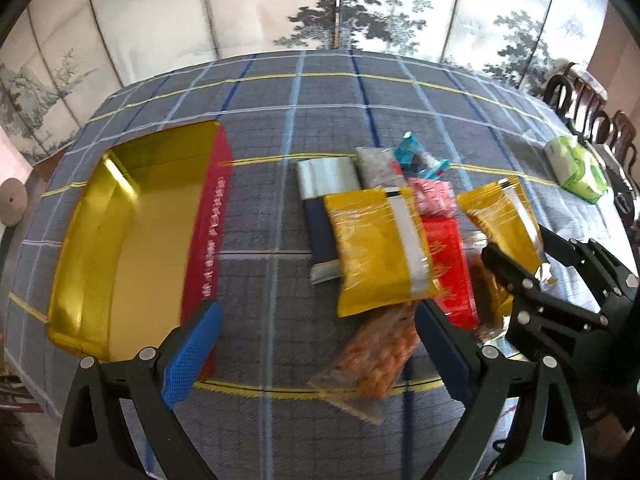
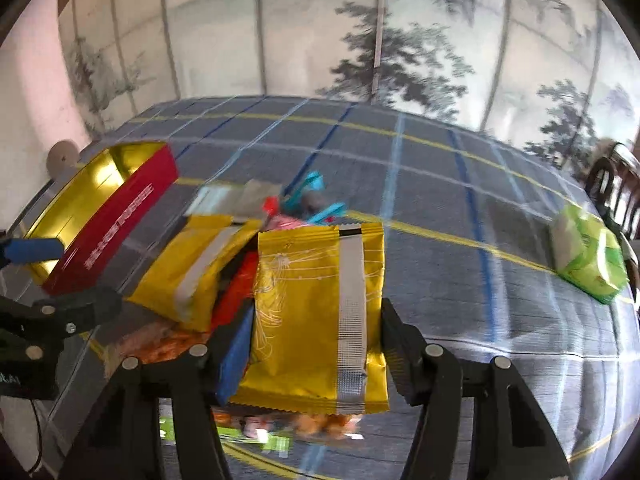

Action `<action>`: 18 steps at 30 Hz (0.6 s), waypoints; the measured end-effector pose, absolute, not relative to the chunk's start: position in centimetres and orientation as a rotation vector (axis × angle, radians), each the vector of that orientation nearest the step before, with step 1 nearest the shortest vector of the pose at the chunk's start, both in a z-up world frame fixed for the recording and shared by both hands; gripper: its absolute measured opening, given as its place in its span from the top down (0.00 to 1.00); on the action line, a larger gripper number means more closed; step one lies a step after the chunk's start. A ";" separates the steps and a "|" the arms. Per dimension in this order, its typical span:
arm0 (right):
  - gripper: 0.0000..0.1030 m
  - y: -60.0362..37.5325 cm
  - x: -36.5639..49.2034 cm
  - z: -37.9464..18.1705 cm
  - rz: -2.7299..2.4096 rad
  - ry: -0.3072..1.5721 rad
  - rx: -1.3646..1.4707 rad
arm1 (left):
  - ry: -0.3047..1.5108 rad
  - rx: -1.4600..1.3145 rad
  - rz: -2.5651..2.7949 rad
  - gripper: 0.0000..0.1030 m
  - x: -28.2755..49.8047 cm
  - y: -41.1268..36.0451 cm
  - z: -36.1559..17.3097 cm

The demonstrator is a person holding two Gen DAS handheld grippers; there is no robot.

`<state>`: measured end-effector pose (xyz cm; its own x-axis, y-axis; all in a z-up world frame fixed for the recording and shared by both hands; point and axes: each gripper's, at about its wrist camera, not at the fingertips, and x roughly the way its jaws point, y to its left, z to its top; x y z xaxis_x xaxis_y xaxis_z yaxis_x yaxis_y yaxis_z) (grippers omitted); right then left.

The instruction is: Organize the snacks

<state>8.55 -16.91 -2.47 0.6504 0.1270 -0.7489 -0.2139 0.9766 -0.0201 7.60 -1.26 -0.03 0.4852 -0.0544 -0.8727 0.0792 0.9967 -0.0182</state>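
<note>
- Holding a yellow snack packet (image 2: 320,312) between its two pads, the right gripper (image 2: 316,344) is lifting it off the heap, its bottom seam hanging free above other snacks.
- Left gripper (image 1: 320,344) is hanging wide, holding nothing, over a clear bag of orange snacks (image 1: 376,352) near the table's near edge.
- Snack pile (image 1: 384,216) is lying mid-table; a second yellow packet (image 1: 380,248) is resting on top, overlapping a red one.
- Open gold-lined box (image 1: 132,232) with a red wall is waiting toward the left edge, empty — judging it the likely destination.
- Green tissue pack (image 2: 588,260) is sitting well apart, near the right edge.
- Checked grey-blue cloth (image 1: 280,120) is covering the table; a painted tree screen (image 1: 340,8) is standing behind, dark chairs (image 1: 580,100) at the far right.
</note>
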 end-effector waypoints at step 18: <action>0.42 -27.8 10.9 -6.4 -0.075 0.870 0.057 | 1.128 -0.053 -0.114 0.01 12.8 -3.4 -1.5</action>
<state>10.94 -27.82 -6.36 0.6426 -0.0427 -0.7650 0.0894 0.9958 0.0195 12.76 -3.44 -1.48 0.4230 -0.1176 -0.8984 0.0638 0.9929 -0.1000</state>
